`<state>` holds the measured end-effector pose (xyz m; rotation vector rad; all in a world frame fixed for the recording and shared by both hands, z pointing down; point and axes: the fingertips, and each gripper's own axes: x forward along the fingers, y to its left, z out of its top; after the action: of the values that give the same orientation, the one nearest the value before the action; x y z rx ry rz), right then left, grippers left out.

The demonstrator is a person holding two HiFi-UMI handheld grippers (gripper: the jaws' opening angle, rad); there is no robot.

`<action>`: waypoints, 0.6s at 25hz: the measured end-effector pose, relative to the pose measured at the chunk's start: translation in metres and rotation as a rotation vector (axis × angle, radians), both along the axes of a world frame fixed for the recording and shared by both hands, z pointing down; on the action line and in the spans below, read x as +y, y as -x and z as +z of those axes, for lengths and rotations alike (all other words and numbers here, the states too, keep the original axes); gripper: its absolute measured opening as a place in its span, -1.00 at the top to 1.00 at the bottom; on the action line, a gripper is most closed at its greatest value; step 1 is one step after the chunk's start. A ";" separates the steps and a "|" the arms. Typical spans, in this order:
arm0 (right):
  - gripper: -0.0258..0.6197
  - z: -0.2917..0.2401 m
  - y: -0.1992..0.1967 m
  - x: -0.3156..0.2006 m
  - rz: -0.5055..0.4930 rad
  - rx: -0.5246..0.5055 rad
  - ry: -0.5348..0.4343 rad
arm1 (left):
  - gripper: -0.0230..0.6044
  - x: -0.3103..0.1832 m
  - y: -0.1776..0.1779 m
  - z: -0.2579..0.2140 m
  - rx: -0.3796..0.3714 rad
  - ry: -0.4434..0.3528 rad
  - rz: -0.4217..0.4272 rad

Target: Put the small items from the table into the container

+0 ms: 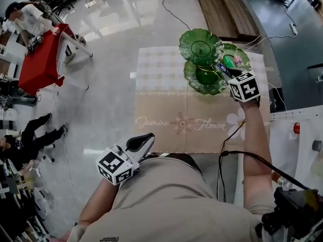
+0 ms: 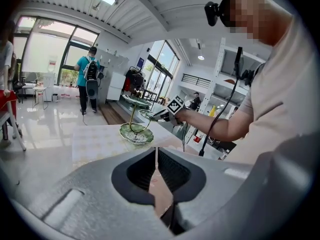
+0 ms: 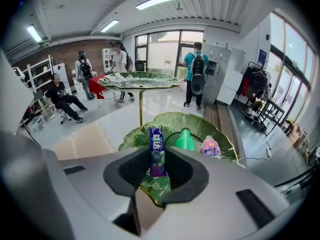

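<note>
Left gripper (image 1: 145,140): was held low, close to the torso; jaws stood together with nothing between them.
Left forearm (image 1: 93,205): was bent in by the body.
Right gripper (image 1: 224,72): pointed steeply down; jaws were clamped on a purple packet (image 3: 158,151).
Right arm (image 1: 254,145): was stretched forward, bare.

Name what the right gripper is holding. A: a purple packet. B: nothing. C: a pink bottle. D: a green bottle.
A: in the right gripper view, the right gripper has its jaws closed on a purple packet, with the green dish beyond it.
</note>
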<state>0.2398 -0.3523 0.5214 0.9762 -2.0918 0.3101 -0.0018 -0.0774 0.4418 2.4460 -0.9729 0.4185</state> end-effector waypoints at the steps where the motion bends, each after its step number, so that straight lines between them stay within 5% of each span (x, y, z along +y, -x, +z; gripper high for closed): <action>1: 0.62 0.001 0.000 0.000 0.001 -0.003 0.004 | 0.90 0.000 0.001 0.001 0.000 0.003 -0.003; 15: 0.62 -0.016 -0.001 0.006 0.026 -0.105 -0.046 | 0.90 0.001 -0.005 0.009 0.009 0.037 0.004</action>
<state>0.2409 -0.3461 0.5058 1.0349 -2.1911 0.3342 0.0028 -0.0760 0.4506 2.4153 -0.9487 0.4222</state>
